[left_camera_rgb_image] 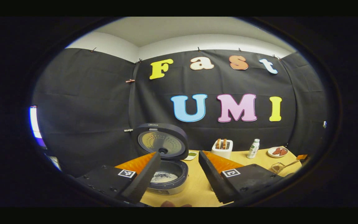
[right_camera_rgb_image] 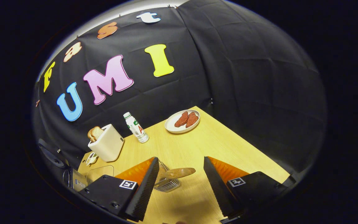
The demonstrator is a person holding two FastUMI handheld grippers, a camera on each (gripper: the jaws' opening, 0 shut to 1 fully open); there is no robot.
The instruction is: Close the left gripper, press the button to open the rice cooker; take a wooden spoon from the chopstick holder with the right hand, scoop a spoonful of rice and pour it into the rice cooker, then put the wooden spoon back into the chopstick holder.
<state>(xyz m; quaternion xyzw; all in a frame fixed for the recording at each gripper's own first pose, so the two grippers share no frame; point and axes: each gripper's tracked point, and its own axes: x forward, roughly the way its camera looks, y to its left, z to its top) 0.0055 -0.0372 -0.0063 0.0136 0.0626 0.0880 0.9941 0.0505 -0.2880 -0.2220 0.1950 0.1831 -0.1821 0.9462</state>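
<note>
The rice cooker (left_camera_rgb_image: pixel 166 161) is seen in the left gripper view with its lid raised upright at the back; a small brand word is printed along the lid's top edge, too small to be read. The lid's inner face is a round metallic plate ringed with small holes. The body is silver-grey with a dark rim, and a scatter of white rice lies in the dark inner pot. The left gripper (left_camera_rgb_image: pixel 179 163) is held spread wide with nothing between its fingers, the cooker lying just beyond its left finger on the yellow wooden table (left_camera_rgb_image: pixel 197 186).

In the right gripper view, the wooden spoon (right_camera_rgb_image: pixel 176 172) is found lying across the top of the wire chopstick holder (right_camera_rgb_image: pixel 166 183), its oval bowl pointing to the right of the view and its long axis running roughly level. The right gripper (right_camera_rgb_image: pixel 180 174) is also held wide apart and grips nothing; the spoon and holder sit between its fingers, close to the left one.

Farther back on the table, a white toaster (right_camera_rgb_image: pixel 106 146) with toast slices, a white bottle (right_camera_rgb_image: pixel 136 127) with a green label that cannot be read, and a white plate (right_camera_rgb_image: pixel 182 124) bearing two red pieces are seen.
</note>
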